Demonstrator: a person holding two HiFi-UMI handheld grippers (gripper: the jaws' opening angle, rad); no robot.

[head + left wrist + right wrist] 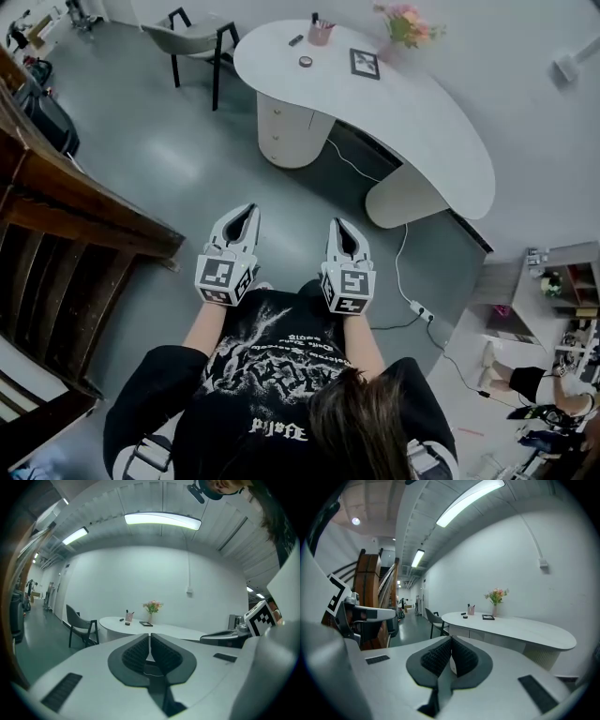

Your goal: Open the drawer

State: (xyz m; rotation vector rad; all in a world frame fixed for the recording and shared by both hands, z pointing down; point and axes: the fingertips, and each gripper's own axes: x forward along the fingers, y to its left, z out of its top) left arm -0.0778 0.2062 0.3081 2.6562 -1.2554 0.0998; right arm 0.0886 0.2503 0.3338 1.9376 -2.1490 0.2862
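Drawer fronts [278, 125] sit stacked in the rounded pedestal under the chair end of the white desk [412, 122]. I count what look like two, each with a small knob, though from the head view they are too small to be sure. They lie straight ahead of me across open grey floor, well apart from both tools, and their faces look out from the desk toward where I stand. Each front runs level, curving with the pedestal, so I judge the pull must come straight back along my own line of approach. My left gripper [246, 212] is clenched tight on nothing, its ribbed pads meeting with only the desk far beyond them. My right gripper [339, 227] is likewise closed and empty. Both are held side by side in front of my chest, aimed at the desk. The left one seems slightly nearer the pedestal, lying more on the side of the chair [192, 42], while the right points more toward the desk's middle. I reckon whichever I use has to spread its jaws before it reaches a knob.
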